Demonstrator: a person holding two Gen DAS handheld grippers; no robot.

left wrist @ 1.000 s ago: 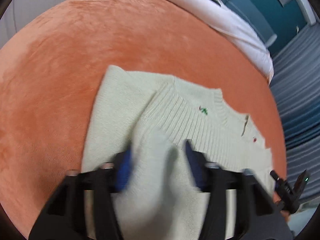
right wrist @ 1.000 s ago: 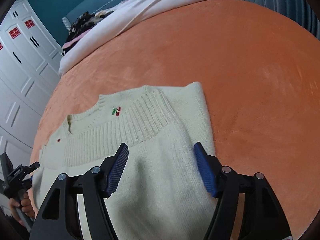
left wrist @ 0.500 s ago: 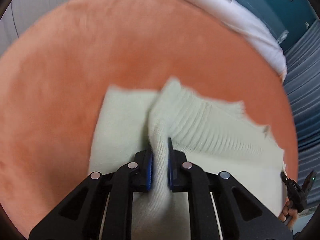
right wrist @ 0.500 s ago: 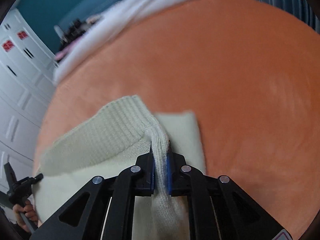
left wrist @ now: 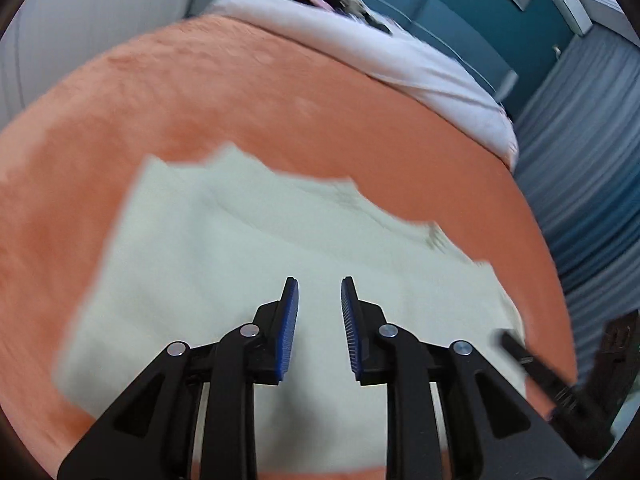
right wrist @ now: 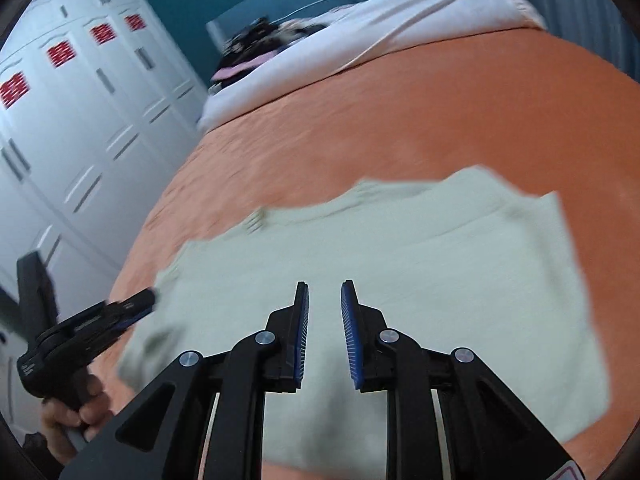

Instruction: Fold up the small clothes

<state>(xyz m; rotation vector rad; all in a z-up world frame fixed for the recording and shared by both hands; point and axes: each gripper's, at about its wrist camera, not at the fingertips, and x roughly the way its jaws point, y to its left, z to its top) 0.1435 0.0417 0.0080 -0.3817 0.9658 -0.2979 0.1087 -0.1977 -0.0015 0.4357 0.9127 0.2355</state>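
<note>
Motion blur smears the sweater, hiding its knit; it lies cream on the orange blanket. Both grippers hover parted, empty.

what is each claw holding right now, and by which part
Nothing is held. The left claw and right claw are both open above the cream sweater, which lies flat on the orange blanket.

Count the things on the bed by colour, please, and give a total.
Cream: 1, the folded sweater.
Orange: 1, the blanket under it.
White: 1, the duvet at the far end.
Total: 3.
</note>
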